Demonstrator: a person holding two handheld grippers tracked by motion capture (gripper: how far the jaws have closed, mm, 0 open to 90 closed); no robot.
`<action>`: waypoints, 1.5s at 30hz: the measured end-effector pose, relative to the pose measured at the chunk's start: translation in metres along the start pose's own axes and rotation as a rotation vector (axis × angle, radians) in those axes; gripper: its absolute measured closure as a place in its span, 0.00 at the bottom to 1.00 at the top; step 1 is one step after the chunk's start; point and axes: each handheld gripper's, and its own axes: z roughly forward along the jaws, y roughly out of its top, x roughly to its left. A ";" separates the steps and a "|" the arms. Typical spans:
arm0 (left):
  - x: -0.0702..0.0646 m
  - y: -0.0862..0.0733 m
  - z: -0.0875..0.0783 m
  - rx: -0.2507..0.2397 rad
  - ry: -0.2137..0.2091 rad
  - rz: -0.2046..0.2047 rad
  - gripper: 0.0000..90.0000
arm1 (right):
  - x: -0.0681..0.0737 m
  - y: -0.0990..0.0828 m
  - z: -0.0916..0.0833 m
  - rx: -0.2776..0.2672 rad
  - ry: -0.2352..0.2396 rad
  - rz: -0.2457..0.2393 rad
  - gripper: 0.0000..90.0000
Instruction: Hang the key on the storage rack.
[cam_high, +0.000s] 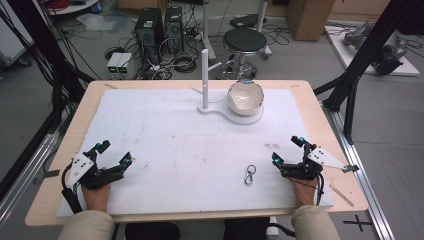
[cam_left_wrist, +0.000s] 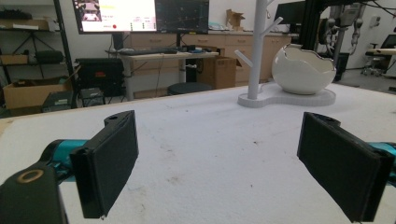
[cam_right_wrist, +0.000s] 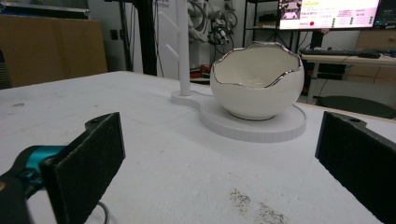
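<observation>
- The tabletop (cam_high: 60, 165) is light wood with rounded corners, and most of it sits under a white mat (cam_high: 165, 140). Up close in both gripper views, the mat looks fuzzy and grainy with a few dark specks.
- At the far middle there's a flat white stand (cam_high: 250, 119) with a thin upright pole (cam_high: 204, 75). The gripper views show short pegs branching off the pole like a little tree, which you can barely make out from above.
- The bowl (cam_high: 245, 96) sits on the round part of that stand. It's glossy white and shaped like a cracked eggshell. The right gripper view shows a silvery jagged rim and what I can see of the inside looks empty.
- The left gripper (cam_high: 114, 152) rests at the near left corner with its jaws spread wide and holding nothing. The pads are flat, black and finely textured.
- The right gripper (cam_high: 286, 150) is at the near right, same deal: released, with nothing between the jaws.
- A small metal clasp (cam_high: 250, 174) lies flat on the mat just beside the right gripper, well apart from the bowl. It's a ring joined to a hook-like loop.
</observation>
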 end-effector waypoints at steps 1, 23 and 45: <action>0.000 0.000 0.000 0.000 0.001 -0.001 0.14 | 0.000 0.000 0.000 0.000 -0.001 0.001 0.01; 0.000 0.000 0.000 -0.004 0.002 0.004 0.14 | 0.000 0.000 0.000 -0.005 -0.017 0.011 0.01; 0.000 0.000 -0.001 -0.006 0.000 0.006 0.14 | -0.002 0.079 0.021 0.177 0.173 -0.127 0.01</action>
